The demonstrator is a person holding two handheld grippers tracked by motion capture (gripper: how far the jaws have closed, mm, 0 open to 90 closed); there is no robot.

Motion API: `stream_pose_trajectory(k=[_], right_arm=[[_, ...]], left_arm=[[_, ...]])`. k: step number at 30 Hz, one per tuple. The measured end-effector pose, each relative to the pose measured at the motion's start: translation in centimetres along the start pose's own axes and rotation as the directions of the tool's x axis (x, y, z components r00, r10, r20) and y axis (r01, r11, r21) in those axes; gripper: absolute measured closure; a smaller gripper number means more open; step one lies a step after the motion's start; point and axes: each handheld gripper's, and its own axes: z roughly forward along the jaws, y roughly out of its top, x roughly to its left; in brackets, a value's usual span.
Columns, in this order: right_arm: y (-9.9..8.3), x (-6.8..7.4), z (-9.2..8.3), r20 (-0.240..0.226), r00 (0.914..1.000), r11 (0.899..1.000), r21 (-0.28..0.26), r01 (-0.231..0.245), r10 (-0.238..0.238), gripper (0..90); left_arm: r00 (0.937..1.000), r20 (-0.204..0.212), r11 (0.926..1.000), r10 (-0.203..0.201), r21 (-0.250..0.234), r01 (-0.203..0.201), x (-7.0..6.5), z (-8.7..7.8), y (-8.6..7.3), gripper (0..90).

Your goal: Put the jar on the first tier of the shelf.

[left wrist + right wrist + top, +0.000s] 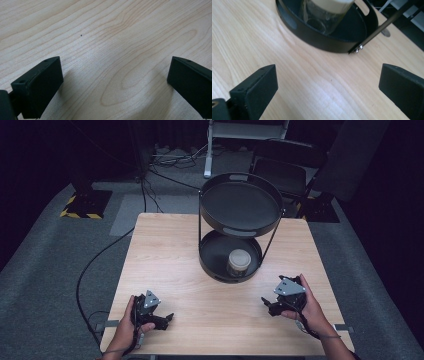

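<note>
A black two-tier round tray stand sits at the far middle of the wooden table. In its lower tray stands a clear glass jar with a cream lid. The upper tray holds nothing I can see. My left gripper rests at the near left, open, jaws wide apart over bare wood. My right gripper is at the near right, open, pointing toward the lower tray, with nothing between its jaws.
Beyond the table there is grey carpet with cables, a black chair and a white frame leg. A black cable trails off the table's left side.
</note>
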Motion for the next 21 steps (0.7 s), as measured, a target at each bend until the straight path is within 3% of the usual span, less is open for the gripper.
stream_pose_trajectory(k=[21], right_arm=[[-3.4,0.4,-0.5,0.011,0.9999,0.995,0.101,-0.014,0.013,2.0]], left_arm=[[1.0000,-0.001,1.0000,0.001,0.000,-0.001,0.0,0.0,0.0,0.0]])
